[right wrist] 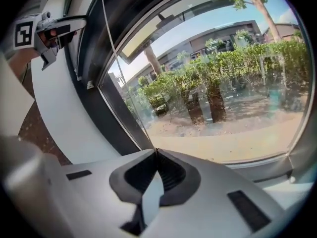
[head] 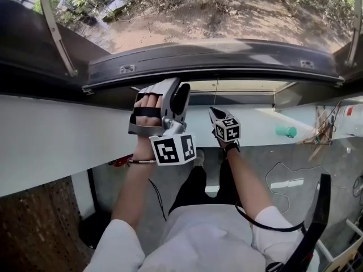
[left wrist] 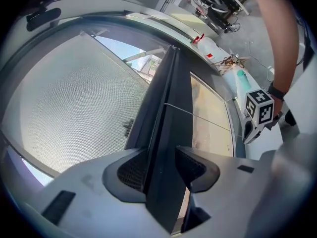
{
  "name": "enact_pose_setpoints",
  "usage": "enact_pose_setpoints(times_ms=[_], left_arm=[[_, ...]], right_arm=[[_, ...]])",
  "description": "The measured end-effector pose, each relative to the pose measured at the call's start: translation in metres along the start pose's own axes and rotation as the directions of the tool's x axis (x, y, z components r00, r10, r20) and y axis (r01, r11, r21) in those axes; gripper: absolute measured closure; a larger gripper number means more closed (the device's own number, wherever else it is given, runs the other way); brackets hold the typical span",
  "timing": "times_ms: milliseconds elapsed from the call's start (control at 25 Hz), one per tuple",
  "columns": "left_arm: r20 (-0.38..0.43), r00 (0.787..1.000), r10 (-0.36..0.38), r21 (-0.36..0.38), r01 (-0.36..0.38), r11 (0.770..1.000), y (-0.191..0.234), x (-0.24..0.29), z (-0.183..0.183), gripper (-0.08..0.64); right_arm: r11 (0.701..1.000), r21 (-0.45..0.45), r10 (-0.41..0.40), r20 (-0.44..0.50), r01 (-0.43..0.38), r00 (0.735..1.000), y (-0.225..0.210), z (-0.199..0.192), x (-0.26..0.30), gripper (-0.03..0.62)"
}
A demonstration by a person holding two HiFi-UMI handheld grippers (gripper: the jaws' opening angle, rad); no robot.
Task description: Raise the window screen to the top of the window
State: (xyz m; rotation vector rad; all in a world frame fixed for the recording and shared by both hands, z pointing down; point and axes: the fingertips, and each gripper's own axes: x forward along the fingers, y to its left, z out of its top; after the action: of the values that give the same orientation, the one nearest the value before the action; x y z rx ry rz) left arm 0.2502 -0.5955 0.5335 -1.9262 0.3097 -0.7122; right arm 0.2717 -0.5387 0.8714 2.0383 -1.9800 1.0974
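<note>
Little of the lift is showing as done in the head view: the screen's bottom rail (head: 255,74) is sitting low. Only a narrow bright strip of uncovered window is showing under it, and the mesh (head: 227,16) is spreading across everything above, so I am judging that nearly the whole climb to the top is remaining. The left gripper (head: 174,94) is gripping that rail near its middle, and the right gripper (head: 215,115) is hanging just beside it, a little lower, at a thin cord (head: 216,87). In the left gripper view, the jaws are clamping the dark rail (left wrist: 171,98) from both sides, with mesh (left wrist: 74,98) lying to one side of it and bare glass to the other. In the right gripper view, the jaws are pressing fully together and the cord (right wrist: 115,53) is running straight into their tips, so it is looking pinched there. Lifting the rail is probably coming next.
</note>
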Motion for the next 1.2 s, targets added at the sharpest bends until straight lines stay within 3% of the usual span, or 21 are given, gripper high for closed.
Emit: enact_pose_setpoints(times_ms=[80,200,240,440,640,1200], left_arm=[[-0.017,1.0,0.02,0.027,-0.019,0.999,0.001,0.0,-0.001,0.388],[-0.061,0.996,0.064,0.06,-0.06,0.996,0.005,0.0,-0.002,0.407],[-0.069,0.995,0.068,0.044,-0.065,0.997,0.007,0.0,-0.002,0.443],[-0.087,0.994,0.068,0.051,-0.063,0.997,0.008,0.0,-0.002,0.46],[-0.09,0.995,0.047,0.076,-0.04,0.996,0.005,0.001,-0.002,0.483],[-0.108,0.994,-0.013,0.015,0.015,1.0,0.005,-0.001,-0.002,0.488]], right_arm=[[1.0,0.003,-0.002,-0.049,0.002,0.999,0.004,-0.007,-0.004,0.601],[0.997,-0.062,-0.042,-0.116,0.035,0.992,0.005,-0.012,-0.009,0.601],[0.996,-0.079,-0.048,-0.122,0.039,0.991,0.004,-0.012,-0.01,0.601],[0.993,-0.118,-0.039,-0.118,0.025,0.992,-0.001,-0.014,-0.008,0.603],[0.971,-0.237,-0.071,-0.121,0.041,0.99,-0.009,-0.013,-0.003,0.603],[0.98,-0.199,-0.053,-0.163,0.02,0.985,0.013,-0.044,-0.071,0.603]])
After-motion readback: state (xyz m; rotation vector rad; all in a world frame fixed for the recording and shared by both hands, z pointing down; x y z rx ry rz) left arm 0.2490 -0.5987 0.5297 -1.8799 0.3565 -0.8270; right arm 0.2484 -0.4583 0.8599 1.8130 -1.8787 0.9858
